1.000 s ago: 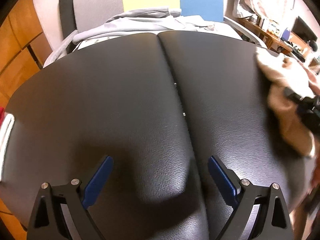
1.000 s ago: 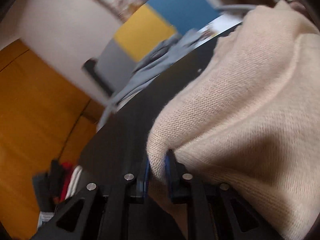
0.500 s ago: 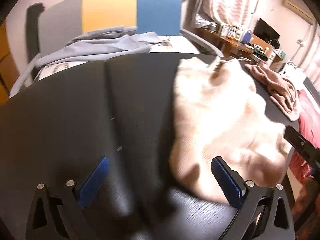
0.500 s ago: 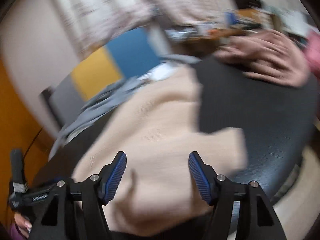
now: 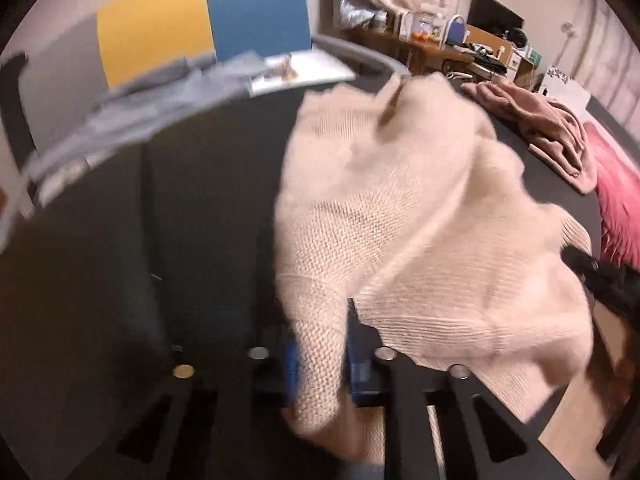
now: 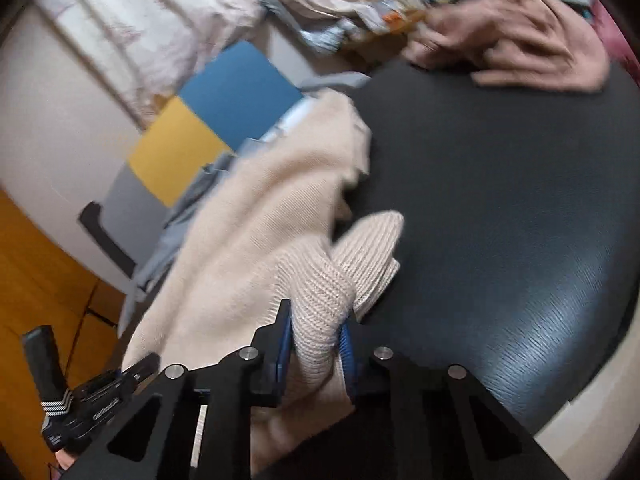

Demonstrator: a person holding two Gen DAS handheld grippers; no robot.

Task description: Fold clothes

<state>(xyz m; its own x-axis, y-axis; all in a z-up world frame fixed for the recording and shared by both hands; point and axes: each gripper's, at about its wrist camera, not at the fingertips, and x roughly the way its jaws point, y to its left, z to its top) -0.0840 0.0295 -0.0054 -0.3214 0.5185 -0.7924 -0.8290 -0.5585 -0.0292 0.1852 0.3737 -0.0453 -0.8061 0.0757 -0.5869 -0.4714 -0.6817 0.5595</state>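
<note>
The cream sweater (image 5: 420, 216) lies rumpled on the black table (image 5: 200, 208), with both grippers at its near edge. The left gripper (image 5: 320, 356) is closing its jaws, blue pads pinching a bunch of knit between them; the right gripper (image 6: 314, 340) is closing too, pinching a fold beside the ribbed cuff (image 6: 372, 248). A pink garment (image 6: 532, 52) lies at the table's far edge, well apart.

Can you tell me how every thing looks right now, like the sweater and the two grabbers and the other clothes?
cream sweater: rumpled on the black table, pinched at two spots
left gripper: closing on a sweater fold
right gripper: closing on a sweater fold
pink garment: crumpled, untouched
grey garment: draped at the table's far edge
</note>
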